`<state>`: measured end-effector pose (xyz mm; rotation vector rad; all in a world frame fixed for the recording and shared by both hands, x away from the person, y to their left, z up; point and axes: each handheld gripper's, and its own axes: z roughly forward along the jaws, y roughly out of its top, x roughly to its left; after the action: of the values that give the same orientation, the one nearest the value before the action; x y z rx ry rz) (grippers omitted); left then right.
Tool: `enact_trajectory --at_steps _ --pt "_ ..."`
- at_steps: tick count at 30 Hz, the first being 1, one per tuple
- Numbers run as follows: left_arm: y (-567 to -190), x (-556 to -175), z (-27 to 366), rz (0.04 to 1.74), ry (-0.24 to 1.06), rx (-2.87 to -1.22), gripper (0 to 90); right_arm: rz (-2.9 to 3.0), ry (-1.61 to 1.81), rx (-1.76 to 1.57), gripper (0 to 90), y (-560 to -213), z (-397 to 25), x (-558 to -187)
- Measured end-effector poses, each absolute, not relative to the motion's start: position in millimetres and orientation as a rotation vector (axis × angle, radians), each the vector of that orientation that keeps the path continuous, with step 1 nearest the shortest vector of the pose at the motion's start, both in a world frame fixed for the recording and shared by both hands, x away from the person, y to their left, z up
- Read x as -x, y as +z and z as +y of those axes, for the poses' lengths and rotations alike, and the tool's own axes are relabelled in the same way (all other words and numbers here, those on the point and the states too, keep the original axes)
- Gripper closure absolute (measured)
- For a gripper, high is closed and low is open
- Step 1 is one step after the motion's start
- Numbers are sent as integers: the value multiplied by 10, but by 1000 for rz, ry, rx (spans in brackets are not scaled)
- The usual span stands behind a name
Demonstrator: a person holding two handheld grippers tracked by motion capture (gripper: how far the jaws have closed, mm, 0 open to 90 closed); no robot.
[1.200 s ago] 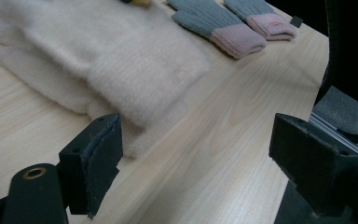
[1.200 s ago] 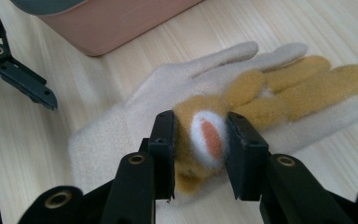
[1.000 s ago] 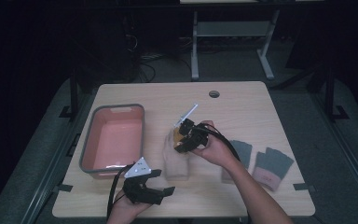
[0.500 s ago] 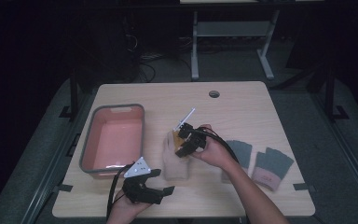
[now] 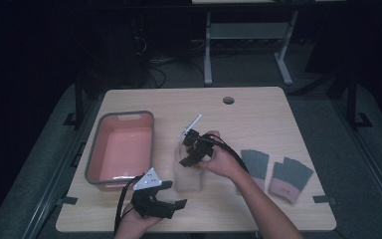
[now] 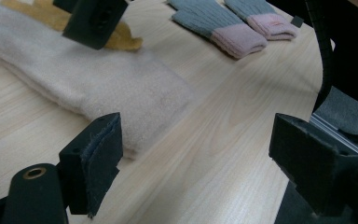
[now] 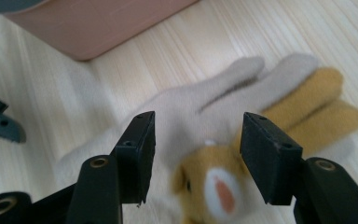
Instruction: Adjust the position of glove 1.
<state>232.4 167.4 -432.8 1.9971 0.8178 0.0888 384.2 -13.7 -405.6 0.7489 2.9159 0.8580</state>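
Note:
A cream mitten-like glove (image 5: 189,178) with tan fingers and an animal face lies flat on the table's middle. My right gripper (image 5: 191,150) hovers over its finger end. In the right gripper view the right gripper (image 7: 196,145) is open, its jaws straddling the glove (image 7: 200,105) just above the face, gripping nothing. My left gripper (image 5: 173,195) is held near the front edge, open and empty. In the left gripper view the left gripper (image 6: 203,140) points at the glove's cuff (image 6: 98,84), a little short of it.
A pink bin with a grey rim (image 5: 95,149) stands left of the glove. Two grey gloves with pink cuffs (image 5: 254,165) (image 5: 291,178) lie at the right. A cable hole (image 5: 228,100) sits at the table's far edge.
My right gripper has drifted a little left and down over the glove's fingers. The left gripper has stayed where it was.

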Motion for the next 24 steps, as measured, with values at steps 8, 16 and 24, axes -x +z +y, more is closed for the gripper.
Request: enact_trajectory --at_steps 8,16,24 --pt "-4331 -2326 1676 815 88 -1999 173 2933 834 -724 437 -4114 -5 -3854" --pt "-4334 -2327 1671 815 84 -2002 173 2939 772 -685 457 -4217 80 -3875" --pt "-4330 -2326 1660 820 81 -1992 173 2952 723 -618 464 -4251 23 -3873"
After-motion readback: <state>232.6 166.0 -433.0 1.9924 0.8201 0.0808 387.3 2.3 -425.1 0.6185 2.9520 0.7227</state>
